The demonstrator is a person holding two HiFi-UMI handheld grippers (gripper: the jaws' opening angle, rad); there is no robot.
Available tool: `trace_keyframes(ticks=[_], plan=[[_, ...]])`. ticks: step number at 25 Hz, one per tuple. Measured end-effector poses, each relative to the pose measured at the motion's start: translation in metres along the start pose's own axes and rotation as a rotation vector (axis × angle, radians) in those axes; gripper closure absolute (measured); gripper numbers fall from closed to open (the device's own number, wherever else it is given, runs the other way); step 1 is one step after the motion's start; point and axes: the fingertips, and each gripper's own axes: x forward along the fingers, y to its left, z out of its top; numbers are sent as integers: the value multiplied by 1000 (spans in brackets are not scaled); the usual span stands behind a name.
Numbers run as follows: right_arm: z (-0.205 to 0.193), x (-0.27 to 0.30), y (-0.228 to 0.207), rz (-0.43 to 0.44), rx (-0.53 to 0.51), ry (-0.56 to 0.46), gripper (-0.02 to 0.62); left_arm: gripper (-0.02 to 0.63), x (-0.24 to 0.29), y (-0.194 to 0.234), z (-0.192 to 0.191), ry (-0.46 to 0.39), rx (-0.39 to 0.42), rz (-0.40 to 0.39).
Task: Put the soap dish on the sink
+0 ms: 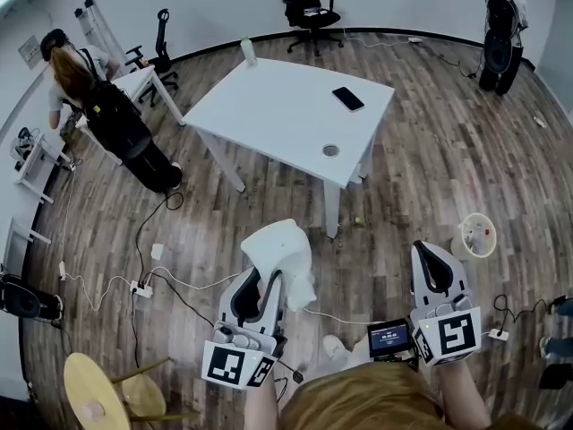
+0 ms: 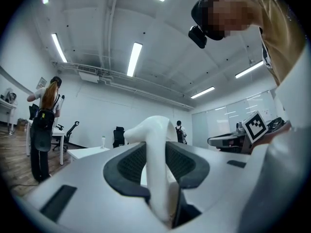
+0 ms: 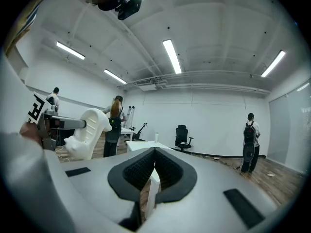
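Note:
The soap dish [image 1: 285, 251] is a white moulded piece with ribs, and my left gripper [image 1: 265, 283] is shut on its near end, holding it above the wooden floor. In the left gripper view the soap dish [image 2: 156, 159] stands on edge between the dark pads [image 2: 129, 166]. It also shows at the left of the right gripper view as the same white soap dish [image 3: 87, 132]. My right gripper [image 1: 436, 256] hovers to the right, apart from the dish, its jaws shut on nothing; the right gripper's tips [image 3: 154, 152] meet. I see no sink in any view.
A white table [image 1: 269, 119] stands ahead with a phone [image 1: 348, 98], a bottle [image 1: 249, 52] and a small round thing [image 1: 330, 150]. A person [image 1: 112, 119] bends at a desk far left; another [image 1: 500, 25] stands far right. Cables and a power strip [image 1: 141, 288] cross the floor.

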Motion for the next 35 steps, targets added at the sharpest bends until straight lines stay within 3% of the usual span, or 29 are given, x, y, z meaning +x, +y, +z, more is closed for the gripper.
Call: trace_keyframes(ticks=[15, 35], plan=[[3, 58, -8, 45, 2, 3, 589, 477, 42, 25, 0, -6, 1, 33], [15, 162, -91, 116, 20, -22, 589, 477, 159, 35, 16, 2, 39, 89]])
